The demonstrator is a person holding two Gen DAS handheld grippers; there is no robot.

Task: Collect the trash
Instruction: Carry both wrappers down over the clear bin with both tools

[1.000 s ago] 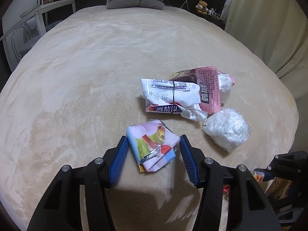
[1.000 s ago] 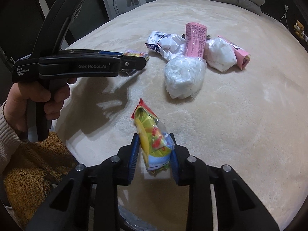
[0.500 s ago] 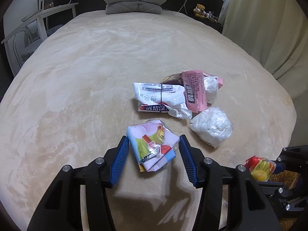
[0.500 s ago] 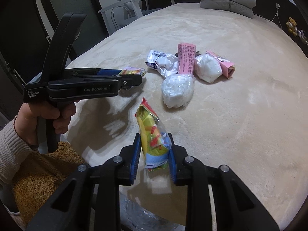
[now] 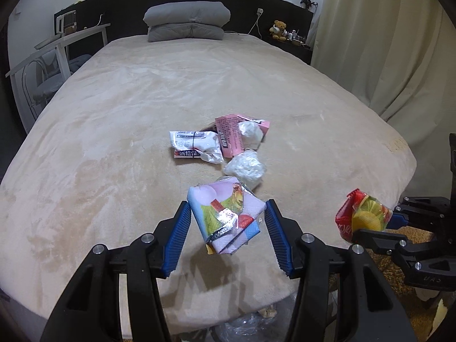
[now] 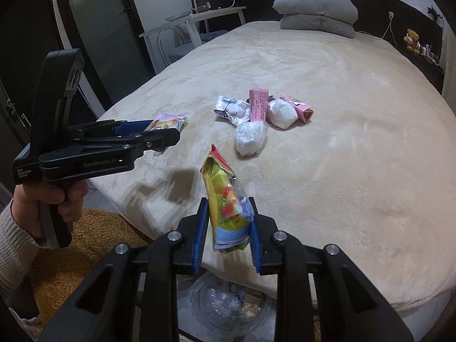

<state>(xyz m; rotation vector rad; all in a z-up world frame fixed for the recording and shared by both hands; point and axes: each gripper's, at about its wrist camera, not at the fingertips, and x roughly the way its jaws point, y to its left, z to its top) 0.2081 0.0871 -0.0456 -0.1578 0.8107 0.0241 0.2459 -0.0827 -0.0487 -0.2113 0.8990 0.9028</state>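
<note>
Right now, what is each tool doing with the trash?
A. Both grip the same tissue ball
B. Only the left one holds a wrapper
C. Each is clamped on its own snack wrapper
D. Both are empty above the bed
C: the left tool pinches a pastel folded wrapper, and the right tool clamps a yellow-green snack bag.

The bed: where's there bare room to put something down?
The bed cover is bare from the trash pile back to the grey pillows, and along both sides. It is crowded only near the foot edge, around the white wrapper, pink packet and tissue wads.
</note>
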